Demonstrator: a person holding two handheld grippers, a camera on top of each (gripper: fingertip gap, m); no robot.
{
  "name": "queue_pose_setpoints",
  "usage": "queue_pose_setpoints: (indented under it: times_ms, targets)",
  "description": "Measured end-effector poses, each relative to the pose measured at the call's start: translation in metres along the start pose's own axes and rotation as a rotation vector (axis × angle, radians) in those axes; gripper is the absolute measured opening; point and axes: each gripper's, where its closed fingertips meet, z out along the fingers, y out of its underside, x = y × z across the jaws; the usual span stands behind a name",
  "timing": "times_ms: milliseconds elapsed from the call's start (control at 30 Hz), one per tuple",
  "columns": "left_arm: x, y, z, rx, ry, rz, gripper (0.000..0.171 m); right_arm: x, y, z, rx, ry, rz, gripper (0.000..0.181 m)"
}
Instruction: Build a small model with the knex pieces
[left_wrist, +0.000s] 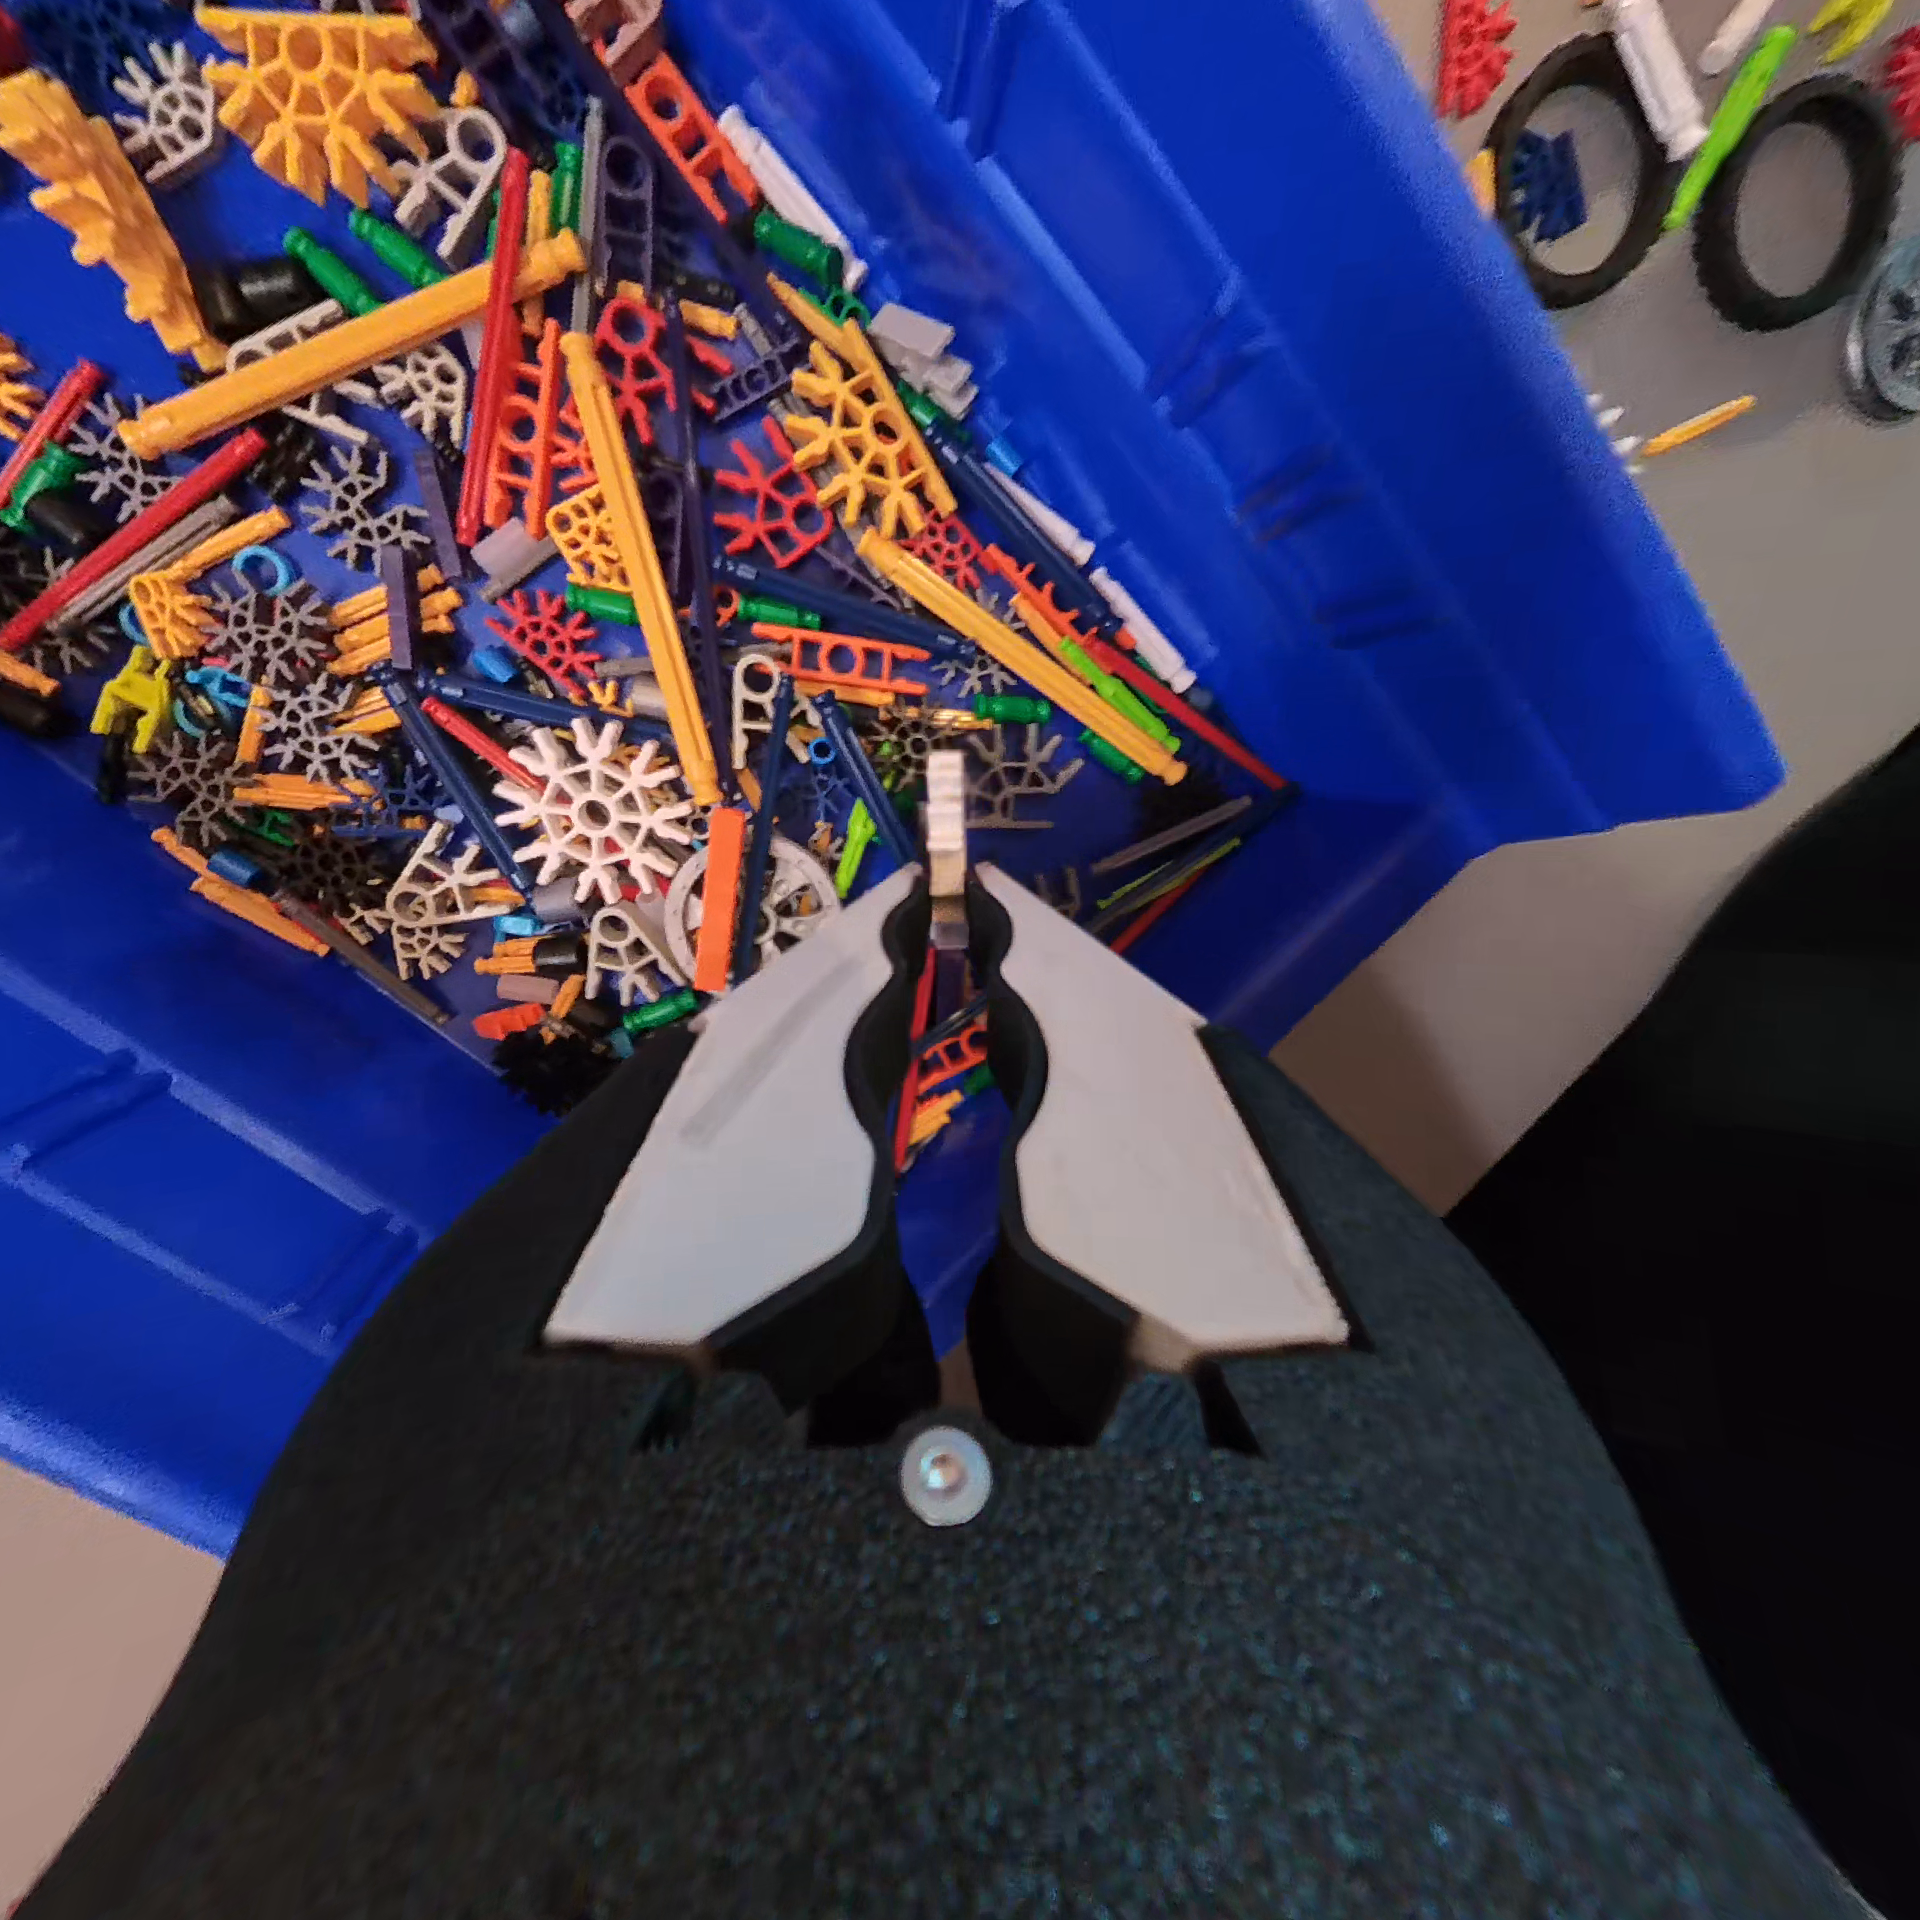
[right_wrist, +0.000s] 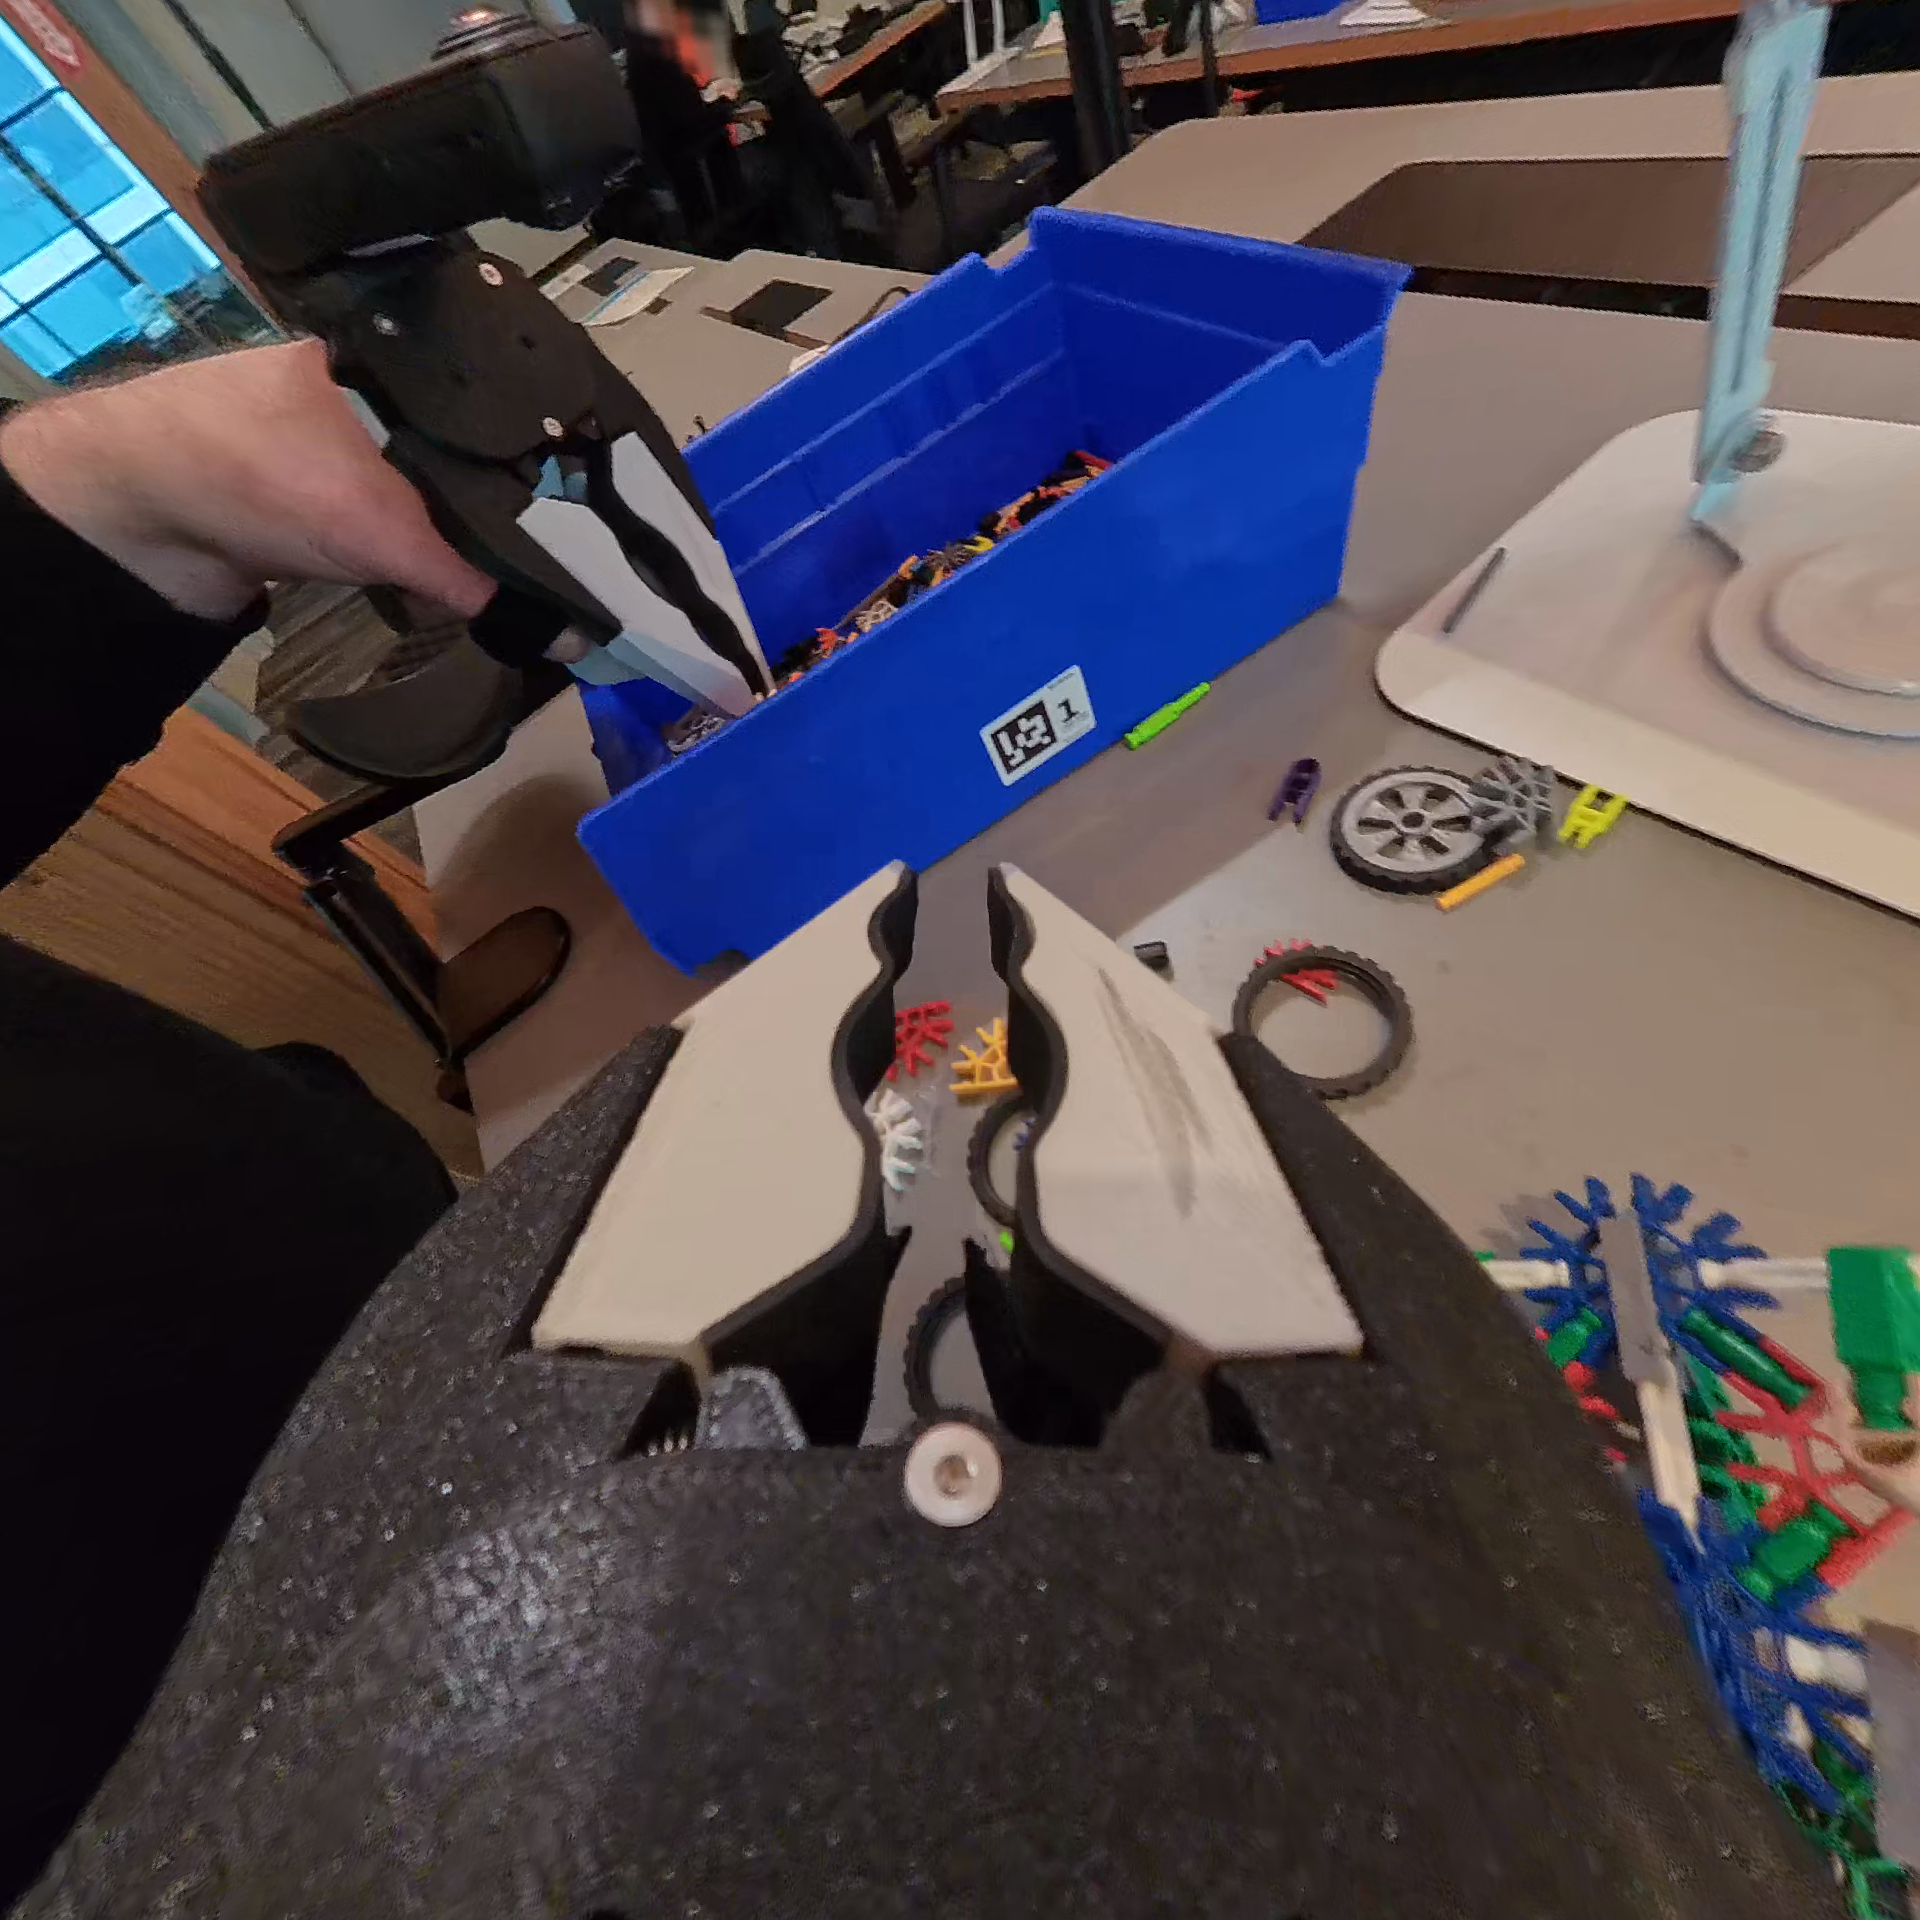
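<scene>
Grey tabletop (right_wrist: 1558, 1039) fills a big room with more desks far behind. On it sits a deep blue plastic bin (right_wrist: 1143, 623) full of small colourful building sticks and snowflake-shaped joining pieces (left_wrist: 520, 520). The left gripper (left_wrist: 945, 883) hangs over the bin near one corner, held by a person's hand (right_wrist: 208, 488), and its two grey fingers are pressed together on a small white toothed plastic piece (left_wrist: 945, 821) that stands up on its thin edge between the tips, just above the pile. The right gripper (right_wrist: 951, 894) hangs over the table just beside the bin, and its fingers are a little apart with nothing between them. Below it lie a red joining piece (right_wrist: 920, 1034), a yellow joining piece (right_wrist: 985, 1062) and a black rubber tyre ring (right_wrist: 1322, 1020). Farther off rests a grey wheel with a black tyre (right_wrist: 1403, 826), and a blue, red and green built model (right_wrist: 1714, 1403) sits near the right edge.
</scene>
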Motion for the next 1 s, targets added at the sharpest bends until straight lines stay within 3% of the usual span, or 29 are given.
queue_pose_setpoints:
  times_ms: [233,400,567,833,1000]
  targets:
    - [-0.036,0.004,0.002,-0.027,-0.185,-0.025,0.019,-0.004,0.005,0.006,-0.011,-0.002,0.011,0.013]
    - [-0.018,-0.015,0.0,0.057,-0.14,0.047,0.022,-0.013,0.01,0.016,-0.029,-0.029,0.01,0.013]
    - [0.001,-0.025,0.015,0.054,-0.095,0.152,0.023,-0.019,0.01,0.025,-0.04,-0.058,0.005,0.013]
    - [-0.014,-0.057,0.035,0.135,-0.104,0.142,0.031,-0.022,0.013,0.03,-0.052,-0.072,0.003,0.013]
    - [-0.016,-0.061,0.052,0.106,-0.093,0.16,0.032,-0.019,0.016,0.028,-0.055,-0.067,0.011,0.013]
